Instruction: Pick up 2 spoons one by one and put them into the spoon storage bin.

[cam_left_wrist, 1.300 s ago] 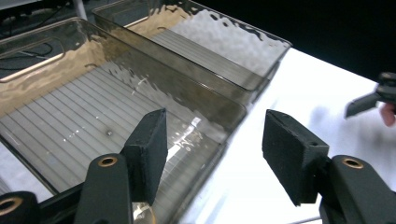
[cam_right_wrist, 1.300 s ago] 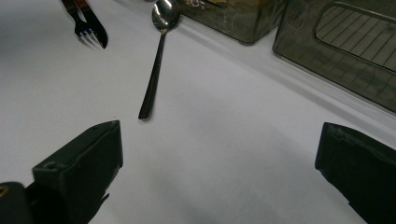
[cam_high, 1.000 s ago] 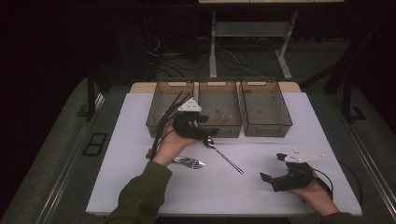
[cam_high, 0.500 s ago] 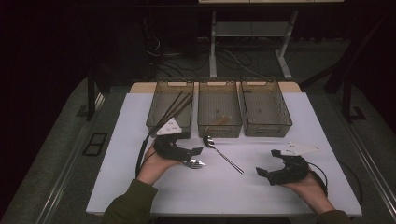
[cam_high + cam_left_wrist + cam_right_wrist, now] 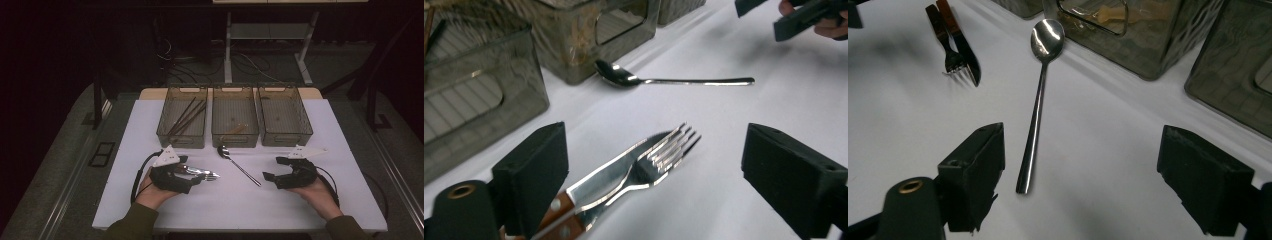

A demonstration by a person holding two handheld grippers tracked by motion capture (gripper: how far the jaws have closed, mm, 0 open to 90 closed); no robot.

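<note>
A steel spoon (image 5: 239, 162) lies on the white table (image 5: 145, 130), its bowl close to the middle bin. A fork and a knife (image 5: 201, 174) with wooden handles lie side by side at the front left. My left gripper (image 5: 196, 177) is low over them; in the left gripper view the fork and knife (image 5: 639, 165) lie between its jaws, which have just been opening and stand wide, pads off the metal. My right gripper (image 5: 271, 168) faces the spoon's handle end. Its jaws have just been closing, still wide apart around the spoon (image 5: 1040, 90).
Three clear bins stand in a row at the back: the left bin (image 5: 181, 141) holds dark chopsticks (image 5: 187, 119), the middle bin (image 5: 235, 139) a small wooden piece, and beside it the right bin (image 5: 285, 140). The table's front edge is just below both hands.
My left hand has come back from the bins, down to the fork and knife at the front left. My right hand has shifted left toward the spoon's handle.
</note>
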